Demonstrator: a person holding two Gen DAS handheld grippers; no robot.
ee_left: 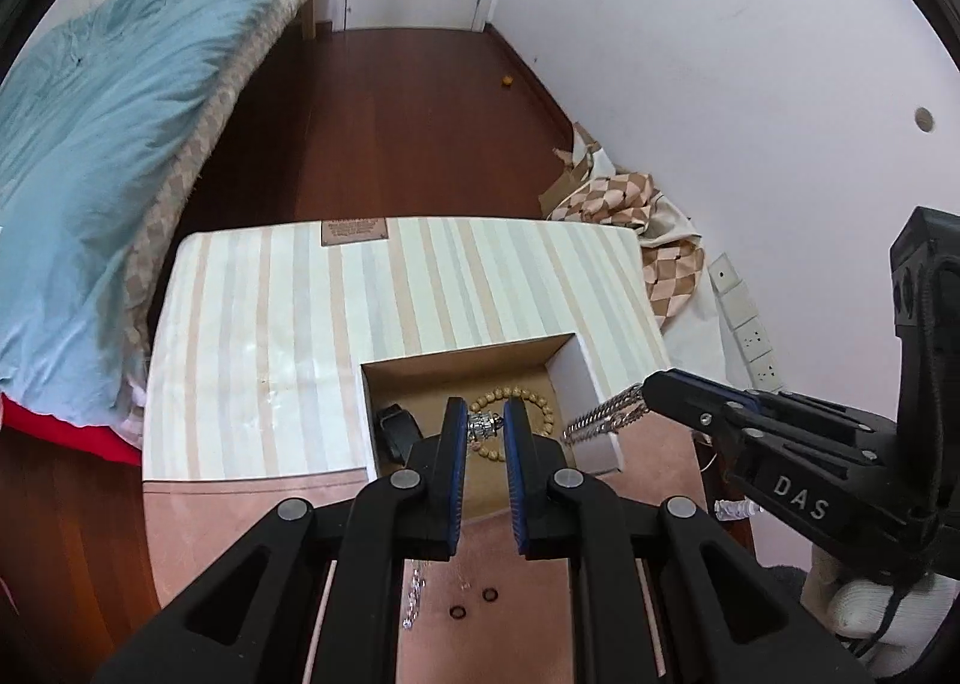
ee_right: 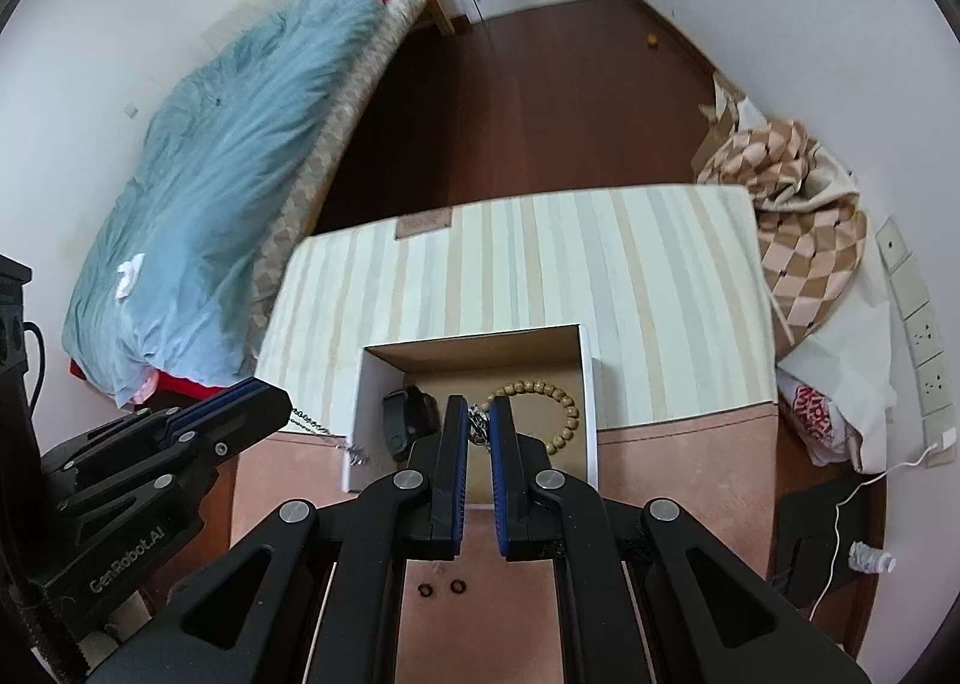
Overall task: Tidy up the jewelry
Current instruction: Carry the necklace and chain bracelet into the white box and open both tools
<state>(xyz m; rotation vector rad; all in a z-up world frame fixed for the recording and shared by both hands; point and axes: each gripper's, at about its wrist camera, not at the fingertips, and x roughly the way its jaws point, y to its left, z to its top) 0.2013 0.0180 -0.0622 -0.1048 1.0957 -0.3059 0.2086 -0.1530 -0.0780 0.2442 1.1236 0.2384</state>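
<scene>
An open cardboard box [ee_left: 585,378] [ee_right: 591,384] sits on the pink table. It holds a wooden bead bracelet [ee_left: 543,405] [ee_right: 561,402] and a black watch [ee_left: 396,429] [ee_right: 405,414]. My left gripper [ee_left: 485,420] is shut on a silver chain [ee_left: 483,425] over the box. In the right wrist view the same gripper [ee_right: 282,405] trails chain links [ee_right: 312,425]. My right gripper [ee_right: 477,414] is shut on a silver chain [ee_right: 477,425] above the box. In the left wrist view it [ee_left: 651,396] holds the chain [ee_left: 606,417] at the box's right wall.
Two small dark rings [ee_left: 474,603] [ee_right: 441,588] and a loose chain [ee_left: 414,594] lie on the pink table [ee_left: 240,516] near me. A striped mat [ee_left: 360,324] covers the far part. A bed with a blue blanket [ee_left: 90,144] stands left; bags [ee_right: 798,240] right.
</scene>
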